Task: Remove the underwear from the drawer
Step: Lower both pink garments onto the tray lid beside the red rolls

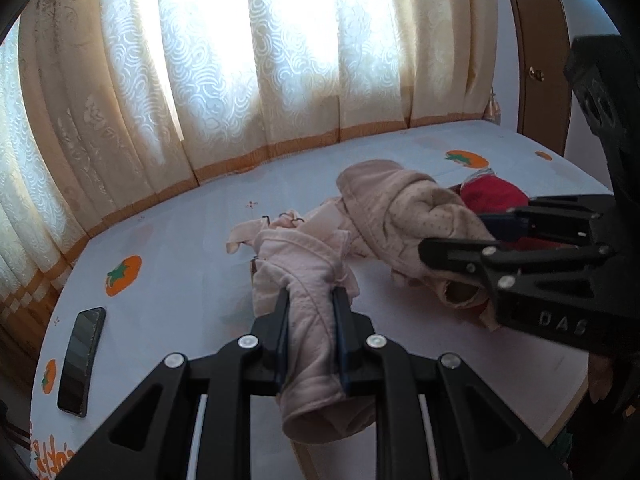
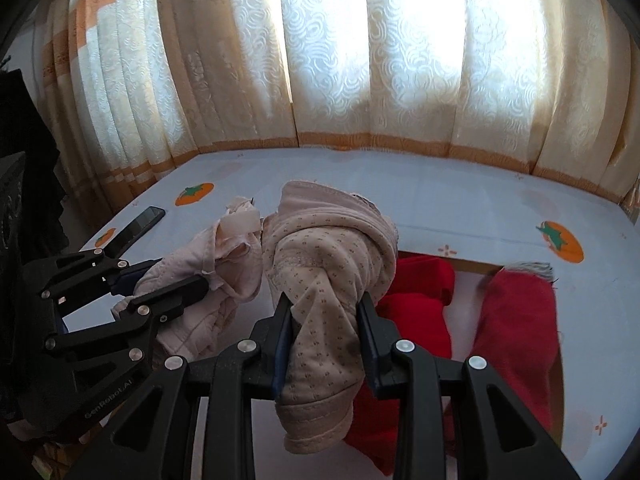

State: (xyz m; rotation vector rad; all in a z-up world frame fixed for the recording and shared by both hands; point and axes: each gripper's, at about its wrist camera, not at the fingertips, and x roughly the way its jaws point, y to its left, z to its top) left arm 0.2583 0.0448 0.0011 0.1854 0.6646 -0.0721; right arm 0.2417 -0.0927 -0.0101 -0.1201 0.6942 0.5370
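Observation:
My left gripper [image 1: 310,300] is shut on a pale pink piece of underwear [image 1: 308,280], held up above the drawer; it also shows in the right wrist view [image 2: 208,280]. My right gripper [image 2: 326,304] is shut on a beige dotted piece of underwear [image 2: 328,264], held just right of the pink one; it also shows in the left wrist view [image 1: 416,216]. Red garments [image 2: 516,320] lie in the open drawer [image 2: 476,266] below and to the right. The two grippers are close together, side by side.
A light blue cloth with orange fruit prints [image 1: 168,248] covers the top surface. A black phone [image 1: 82,360] lies at its left. Cream lace curtains [image 2: 400,60] hang behind. A wooden door frame [image 1: 536,52] stands at the far right.

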